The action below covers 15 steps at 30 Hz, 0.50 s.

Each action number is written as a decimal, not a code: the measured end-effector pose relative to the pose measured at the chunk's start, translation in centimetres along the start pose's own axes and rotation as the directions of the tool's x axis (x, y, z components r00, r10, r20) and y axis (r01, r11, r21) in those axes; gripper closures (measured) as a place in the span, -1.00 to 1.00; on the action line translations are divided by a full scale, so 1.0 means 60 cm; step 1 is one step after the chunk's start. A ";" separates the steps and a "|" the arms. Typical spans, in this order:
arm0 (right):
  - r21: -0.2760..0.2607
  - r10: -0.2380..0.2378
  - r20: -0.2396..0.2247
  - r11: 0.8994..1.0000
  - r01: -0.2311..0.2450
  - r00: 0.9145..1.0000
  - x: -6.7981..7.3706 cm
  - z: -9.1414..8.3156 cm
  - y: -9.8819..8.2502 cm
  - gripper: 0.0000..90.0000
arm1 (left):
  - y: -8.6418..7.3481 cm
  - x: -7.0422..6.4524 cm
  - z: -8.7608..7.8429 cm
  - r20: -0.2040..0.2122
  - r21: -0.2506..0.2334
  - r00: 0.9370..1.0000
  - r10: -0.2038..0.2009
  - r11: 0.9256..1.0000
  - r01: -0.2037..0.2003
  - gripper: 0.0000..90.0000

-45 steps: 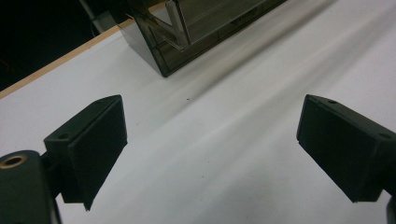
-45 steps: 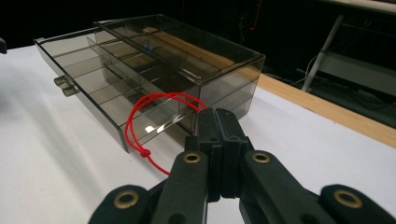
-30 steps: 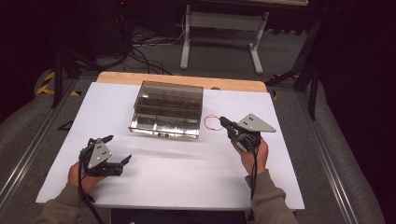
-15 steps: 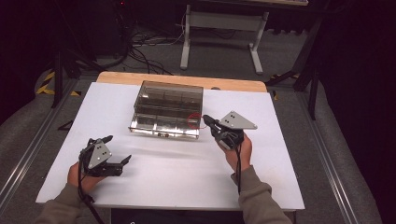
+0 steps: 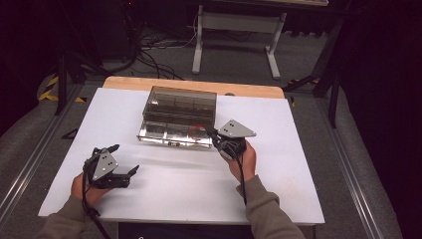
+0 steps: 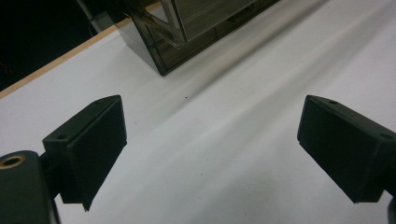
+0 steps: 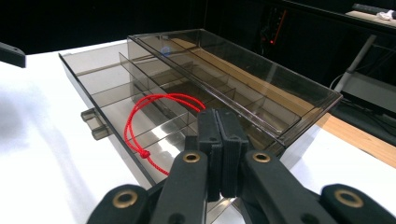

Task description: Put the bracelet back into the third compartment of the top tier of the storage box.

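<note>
A smoky clear compartment box (image 5: 179, 107) stands at the table's middle back, its front compartments (image 7: 116, 100) lying open. My right gripper (image 5: 212, 133) is at the box's front right corner, shut on a red cord loop (image 5: 197, 132). In the right gripper view the closed jaws (image 7: 218, 116) pinch one end of the red loop (image 7: 140, 121), which hangs out over a front compartment with its knot near the box's front wall. My left gripper (image 5: 125, 158) rests at the table's front left, open and holding nothing; the left gripper view has its jaws (image 6: 212, 140) wide apart over bare white table.
The white table (image 5: 298, 149) has a wooden strip (image 5: 164, 84) along its back edge. Behind it are a white stand (image 5: 234, 30) and floor cables. Metal rails run along both sides of the table.
My right gripper has moved left and slightly down with the red loop, from the open table at the right to the box's front right corner. The left gripper has stayed still.
</note>
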State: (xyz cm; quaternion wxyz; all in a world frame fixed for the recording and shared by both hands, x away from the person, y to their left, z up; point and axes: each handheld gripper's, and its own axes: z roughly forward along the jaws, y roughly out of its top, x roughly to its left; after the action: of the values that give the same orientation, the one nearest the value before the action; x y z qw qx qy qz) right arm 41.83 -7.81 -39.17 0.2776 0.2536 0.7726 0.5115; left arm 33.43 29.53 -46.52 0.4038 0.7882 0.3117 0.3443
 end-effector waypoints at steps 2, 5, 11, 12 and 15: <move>0.002 0.009 -0.004 1.000 -0.009 1.000 -0.001 0.003 -0.002 1.00 | 0.000 -0.001 0.001 0.001 0.005 1.000 0.002 1.000 -0.002 -0.80; 0.007 0.015 -0.008 1.000 -0.015 1.000 -0.001 0.004 -0.004 1.00 | 0.000 -0.002 0.001 0.005 0.005 1.000 0.005 1.000 -0.005 -0.80; 0.032 0.014 -0.018 0.999 -0.014 1.000 0.002 0.014 -0.012 1.00 | 0.000 -0.001 0.002 0.009 0.005 1.000 0.002 1.000 -0.002 -0.80; 0.036 0.010 -0.019 0.999 -0.010 1.000 0.002 0.015 -0.013 1.00 | 0.000 -0.001 0.002 0.009 0.005 1.000 0.002 1.000 -0.002 -0.80; 0.036 0.014 -0.013 0.999 -0.013 1.000 0.002 0.015 -0.014 0.99 | 0.000 -0.002 0.002 0.011 0.007 1.000 0.006 1.000 -0.006 -0.80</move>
State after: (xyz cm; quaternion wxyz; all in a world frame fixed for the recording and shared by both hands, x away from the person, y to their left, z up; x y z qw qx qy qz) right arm 42.28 -7.44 -40.26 0.2644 0.2605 0.7818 0.5011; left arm 33.48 29.40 -46.62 0.4014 0.7924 0.3085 0.3402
